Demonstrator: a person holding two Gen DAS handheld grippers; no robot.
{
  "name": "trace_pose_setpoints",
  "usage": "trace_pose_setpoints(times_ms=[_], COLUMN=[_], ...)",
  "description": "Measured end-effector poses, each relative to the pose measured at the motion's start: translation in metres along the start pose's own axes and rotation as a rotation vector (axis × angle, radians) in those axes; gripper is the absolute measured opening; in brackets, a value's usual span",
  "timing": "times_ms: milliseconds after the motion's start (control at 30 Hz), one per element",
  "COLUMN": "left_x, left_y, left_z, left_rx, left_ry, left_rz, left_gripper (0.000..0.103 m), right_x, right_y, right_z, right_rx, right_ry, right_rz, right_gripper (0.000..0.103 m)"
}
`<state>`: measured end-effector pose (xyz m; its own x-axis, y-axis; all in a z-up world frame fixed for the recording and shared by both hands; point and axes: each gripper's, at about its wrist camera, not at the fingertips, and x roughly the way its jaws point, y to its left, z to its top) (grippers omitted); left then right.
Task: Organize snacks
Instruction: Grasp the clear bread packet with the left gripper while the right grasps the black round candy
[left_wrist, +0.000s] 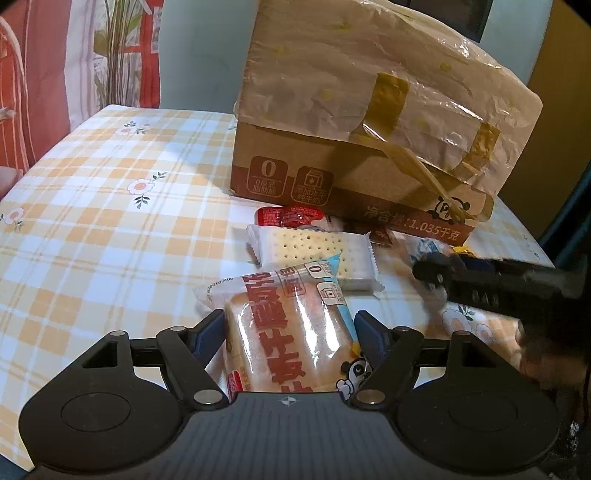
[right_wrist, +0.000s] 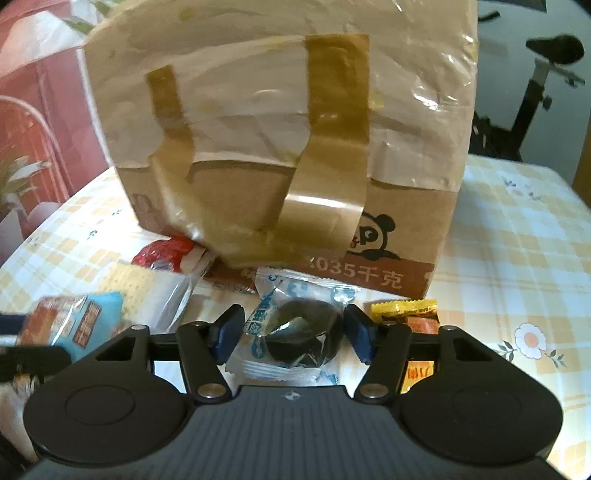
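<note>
A wrapped bread slice (left_wrist: 291, 332) sits clamped between the left gripper (left_wrist: 290, 332) jaws, in front of the taped cardboard box (left_wrist: 369, 122). Nearer that box, the right gripper (right_wrist: 291, 334) pinches a dark round cake packet (right_wrist: 295, 332); crackers (left_wrist: 314, 254) lie between.

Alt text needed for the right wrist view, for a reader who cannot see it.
The right gripper brackets a clear-wrapped dark round cake on a yellow-checked tablecloth, fingers at its sides. Behind stands a taped brown cardboard box; a yellow-orange snack packet lies beside it.
</note>
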<state>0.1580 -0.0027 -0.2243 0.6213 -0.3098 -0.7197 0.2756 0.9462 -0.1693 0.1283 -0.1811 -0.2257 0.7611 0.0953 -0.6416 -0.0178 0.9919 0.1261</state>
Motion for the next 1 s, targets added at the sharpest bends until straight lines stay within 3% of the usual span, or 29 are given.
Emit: trace_pose_setpoints(times_ms=[200, 1000], left_x=[0.003, -0.001], left_y=[0.0, -0.002], left_z=[0.0, -0.002], left_rx=[-0.008, 0.002], left_ry=[0.004, 0.001], left_rz=[0.01, -0.011], left_gripper=[0.078, 0.076], right_x=[-0.018, -0.016], right_y=[0.001, 0.001], right_z=[-0.022, -0.021], right_rx=[-0.037, -0.025], right_ry=[-0.05, -0.03], right_rz=[0.048, 0.104], right_gripper=[0.054, 0.055])
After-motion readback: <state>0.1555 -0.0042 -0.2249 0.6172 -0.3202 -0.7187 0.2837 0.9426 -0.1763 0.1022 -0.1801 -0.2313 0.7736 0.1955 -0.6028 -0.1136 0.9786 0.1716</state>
